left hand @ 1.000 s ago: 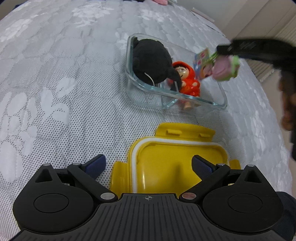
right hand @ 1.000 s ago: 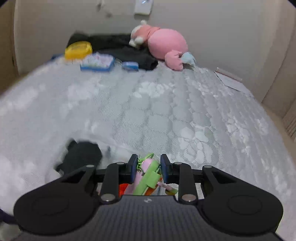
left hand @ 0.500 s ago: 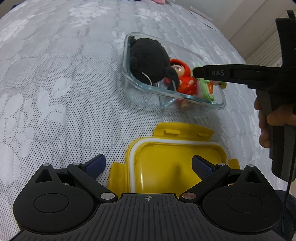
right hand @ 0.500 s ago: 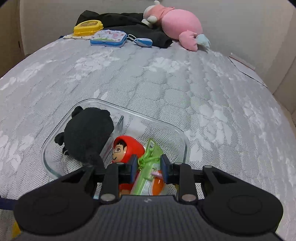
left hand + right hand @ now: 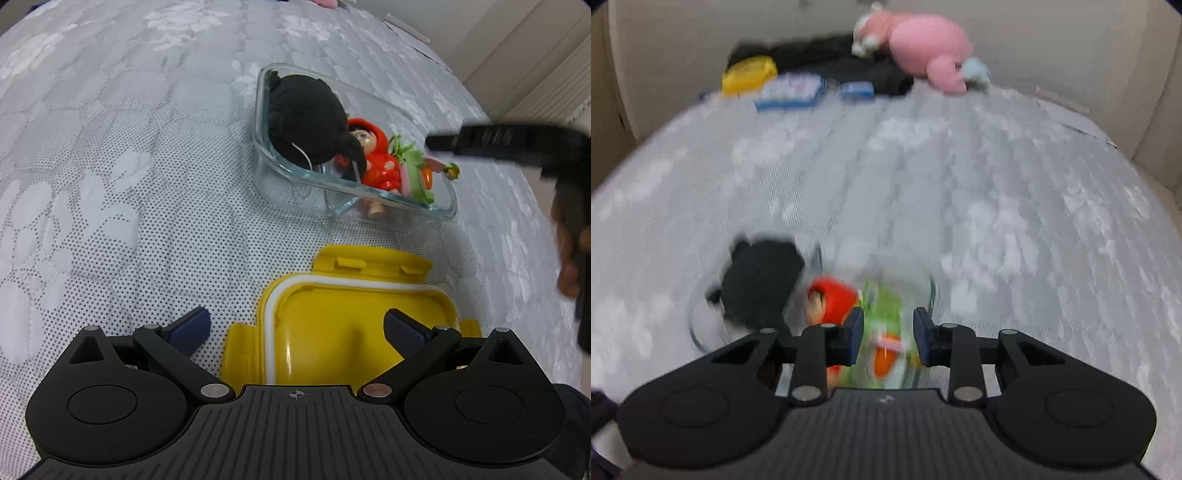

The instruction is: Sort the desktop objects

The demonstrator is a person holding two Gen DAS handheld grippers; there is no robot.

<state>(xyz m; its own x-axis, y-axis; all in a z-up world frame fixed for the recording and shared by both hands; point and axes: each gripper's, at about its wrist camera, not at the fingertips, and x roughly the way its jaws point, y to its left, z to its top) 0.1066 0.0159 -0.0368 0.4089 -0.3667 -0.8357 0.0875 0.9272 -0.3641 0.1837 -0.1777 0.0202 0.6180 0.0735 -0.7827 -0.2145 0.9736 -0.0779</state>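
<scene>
A clear glass container (image 5: pixel 448 206) rests on the white quilted bed. Inside it lie a black plush (image 5: pixel 306 114), a red-hooded doll (image 5: pixel 376 155) and a green and pink toy (image 5: pixel 415 173) at the right end. My right gripper (image 5: pixel 434 143) hovers just above that end, apart from the toy. In the right wrist view its jaws (image 5: pixel 888 332) stand apart, with the blurred green toy (image 5: pixel 882 314) lying loose below them. My left gripper (image 5: pixel 295 328) is open, low over a yellow lid (image 5: pixel 354 317) that lies in front of the container.
A hand (image 5: pixel 569 254) grips the right tool's handle at the right edge. At the far end of the bed lie a pink plush (image 5: pixel 923 44), a yellow box (image 5: pixel 750 74), a blue box (image 5: pixel 792 90) and dark cloth (image 5: pixel 827 62).
The right gripper came down into the container with the green and pink toy, let it go and pulled back up. The toy now lies beside the red doll. The left gripper stayed put.
</scene>
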